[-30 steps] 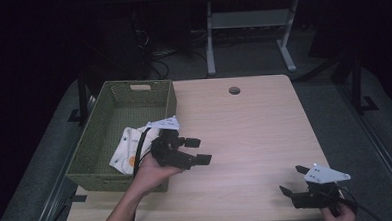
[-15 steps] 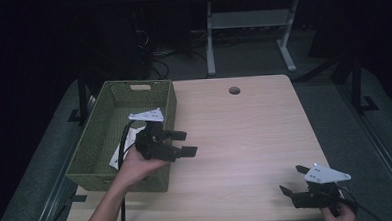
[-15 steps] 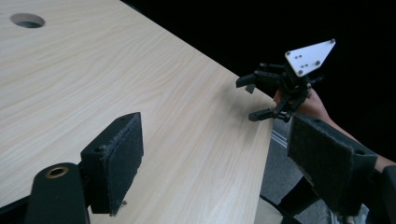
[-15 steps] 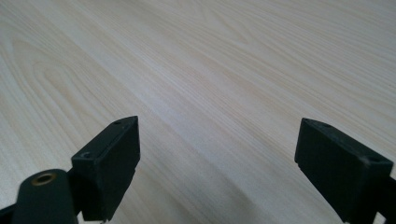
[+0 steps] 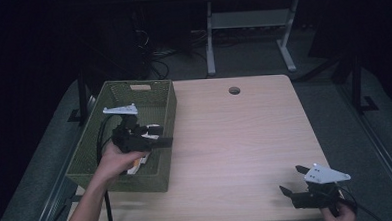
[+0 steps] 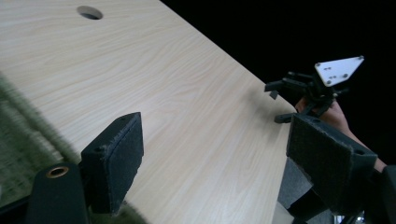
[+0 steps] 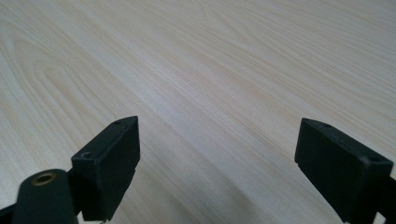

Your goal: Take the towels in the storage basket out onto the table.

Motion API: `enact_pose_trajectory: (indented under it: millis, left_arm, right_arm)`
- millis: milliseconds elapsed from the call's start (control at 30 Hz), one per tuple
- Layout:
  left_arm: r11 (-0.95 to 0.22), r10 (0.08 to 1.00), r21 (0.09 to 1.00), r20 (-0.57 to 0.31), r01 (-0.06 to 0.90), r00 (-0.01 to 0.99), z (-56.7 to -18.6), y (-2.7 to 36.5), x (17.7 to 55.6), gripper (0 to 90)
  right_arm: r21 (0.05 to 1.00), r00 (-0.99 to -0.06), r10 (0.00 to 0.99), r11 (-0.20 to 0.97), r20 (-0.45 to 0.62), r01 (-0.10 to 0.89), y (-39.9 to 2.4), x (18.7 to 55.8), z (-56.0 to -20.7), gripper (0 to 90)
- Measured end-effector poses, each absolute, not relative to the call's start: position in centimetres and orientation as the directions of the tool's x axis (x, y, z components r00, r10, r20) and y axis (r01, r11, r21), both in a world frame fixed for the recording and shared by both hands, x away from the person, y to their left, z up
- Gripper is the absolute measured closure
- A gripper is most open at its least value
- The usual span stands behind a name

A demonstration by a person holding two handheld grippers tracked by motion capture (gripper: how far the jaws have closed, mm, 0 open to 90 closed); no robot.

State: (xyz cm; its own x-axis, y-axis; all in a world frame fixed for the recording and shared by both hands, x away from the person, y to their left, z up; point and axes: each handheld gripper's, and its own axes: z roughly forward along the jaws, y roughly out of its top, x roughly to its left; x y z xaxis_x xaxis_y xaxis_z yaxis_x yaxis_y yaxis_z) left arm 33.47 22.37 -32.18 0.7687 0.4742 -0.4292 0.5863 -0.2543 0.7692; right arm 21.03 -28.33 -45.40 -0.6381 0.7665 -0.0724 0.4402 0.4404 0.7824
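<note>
Left claw, wide open and empty, has moved back over the basket; right claw, also open and empty, rests near the tabletop's front-right corner.

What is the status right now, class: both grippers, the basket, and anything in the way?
Left gripper open, over green basket. Right gripper open, empty, at table's near right corner. White packets in basket. Nothing between the grippers.

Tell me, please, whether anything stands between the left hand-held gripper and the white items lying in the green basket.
Nothing visible does. The left hand-held gripper is above the green basket, jaws open and pointing out over its right wall toward the table. The white items lie beneath the hand, partly hidden by it.
</note>
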Motion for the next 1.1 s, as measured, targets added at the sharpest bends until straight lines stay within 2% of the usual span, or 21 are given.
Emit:
enact_pose_trajectory:
  millis: [333, 700, 1100]
  left_arm:
    - [-0.236, 0.513, 0.759, -0.433, 0.607, 0.741, -33.0, 24.4, 34.4, 19.7]
    - [-0.168, 0.589, 0.725, -0.470, 0.668, 0.658, -34.7, 27.6, 36.1, 20.0]
    - [-0.172, 0.659, 0.675, -0.463, 0.717, 0.593, -36.1, 28.4, 37.9, 21.0]
  right_arm:
    - [0.784, -0.641, 0.764, 0.442, -0.074, 0.436, -28.3, 21.0, -45.4, 13.9]
    - [0.784, -0.645, 0.760, 0.445, -0.076, 0.432, -28.3, 20.9, -45.4, 13.9]
    - [0.787, -0.648, 0.758, 0.442, -0.073, 0.430, -28.5, 21.0, -45.4, 13.9]
